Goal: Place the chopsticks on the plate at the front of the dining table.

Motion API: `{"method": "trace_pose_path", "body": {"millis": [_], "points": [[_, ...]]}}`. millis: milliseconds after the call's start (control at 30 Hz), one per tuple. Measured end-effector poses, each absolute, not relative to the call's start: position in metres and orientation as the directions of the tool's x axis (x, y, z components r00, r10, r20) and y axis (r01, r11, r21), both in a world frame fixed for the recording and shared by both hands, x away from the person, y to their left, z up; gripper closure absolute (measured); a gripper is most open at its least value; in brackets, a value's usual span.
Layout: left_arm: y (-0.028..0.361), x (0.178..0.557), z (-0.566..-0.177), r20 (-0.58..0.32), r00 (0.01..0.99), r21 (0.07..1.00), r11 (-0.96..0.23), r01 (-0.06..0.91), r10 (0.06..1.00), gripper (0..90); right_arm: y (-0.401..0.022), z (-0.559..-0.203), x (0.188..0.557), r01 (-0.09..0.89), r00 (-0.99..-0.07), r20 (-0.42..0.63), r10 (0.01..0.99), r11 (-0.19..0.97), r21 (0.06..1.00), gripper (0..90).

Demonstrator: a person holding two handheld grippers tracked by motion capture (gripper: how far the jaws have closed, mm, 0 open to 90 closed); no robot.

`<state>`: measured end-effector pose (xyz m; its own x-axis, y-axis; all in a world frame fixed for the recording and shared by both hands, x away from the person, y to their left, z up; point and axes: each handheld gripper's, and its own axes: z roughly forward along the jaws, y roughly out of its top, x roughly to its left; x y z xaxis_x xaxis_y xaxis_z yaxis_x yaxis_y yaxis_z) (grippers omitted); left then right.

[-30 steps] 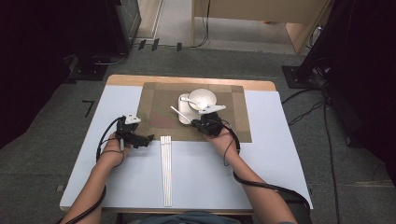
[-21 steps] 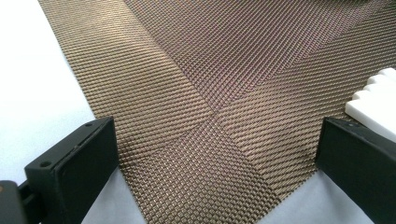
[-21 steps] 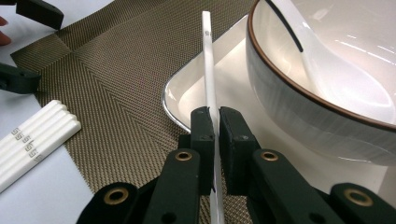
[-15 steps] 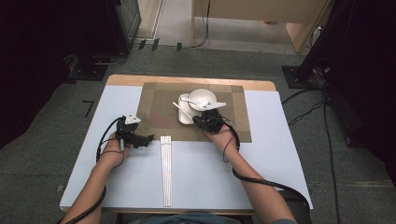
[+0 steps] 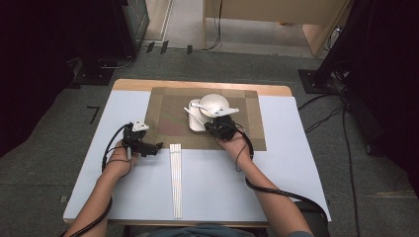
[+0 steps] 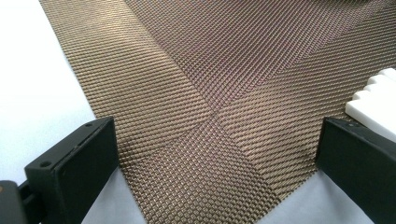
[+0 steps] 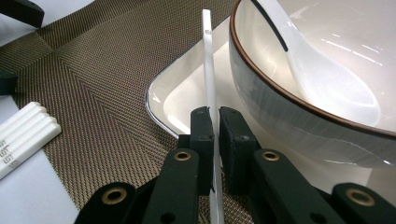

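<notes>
Woven placemat (image 5: 168,116), bowl (image 7: 327,93) beside clamped chopstick (image 7: 208,70), spare chopsticks (image 5: 176,177) nearby

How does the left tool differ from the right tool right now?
The left tool stands open over the placemat corner, holding nothing; the right tool is shut on a white chopstick beside the bowl. The left sits nearer the chopstick bundle. Both are black, two-jawed.

Small grey print on white chopsticks (image 7: 25,135), too blurred to read.
</notes>
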<state>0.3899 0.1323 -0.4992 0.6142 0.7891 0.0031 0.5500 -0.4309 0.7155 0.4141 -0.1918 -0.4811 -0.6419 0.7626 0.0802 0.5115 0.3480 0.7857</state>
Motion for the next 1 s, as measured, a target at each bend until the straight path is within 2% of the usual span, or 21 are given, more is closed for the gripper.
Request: {"method": "trace_pose_path", "body": {"millis": [400,567,733,867,1000], "points": [[0.1323,0.3899,-0.4993,0.003,0.614,0.716,-0.431,0.550,0.789,0.0,-0.1927,-0.4800,0.4138,0.515,-0.642,0.095,0.761,0.335,0.789,82.9],[0.1324,0.3899,-0.4992,0.003,0.614,0.715,-0.431,0.550,0.789,0.0,-0.1928,-0.4790,0.4134,0.517,-0.645,0.114,0.756,0.321,0.793,79.0],[0.1324,0.3900,-0.4992,0.002,0.614,0.714,-0.431,0.552,0.789,0.0,-0.1920,-0.4768,0.4112,0.508,-0.658,0.123,0.742,0.317,0.801,71.9],[0.1324,0.3901,-0.4992,0.001,0.614,0.714,-0.430,0.552,0.789,0.0,-0.1885,-0.4778,0.4095,0.500,-0.659,0.123,0.742,0.310,0.808,59.2],[0.1324,0.3901,-0.4992,0.001,0.614,0.714,-0.430,0.552,0.790,0.0,-0.1864,-0.4798,0.4086,0.478,-0.679,0.095,0.728,0.341,0.809,53.4]]}}
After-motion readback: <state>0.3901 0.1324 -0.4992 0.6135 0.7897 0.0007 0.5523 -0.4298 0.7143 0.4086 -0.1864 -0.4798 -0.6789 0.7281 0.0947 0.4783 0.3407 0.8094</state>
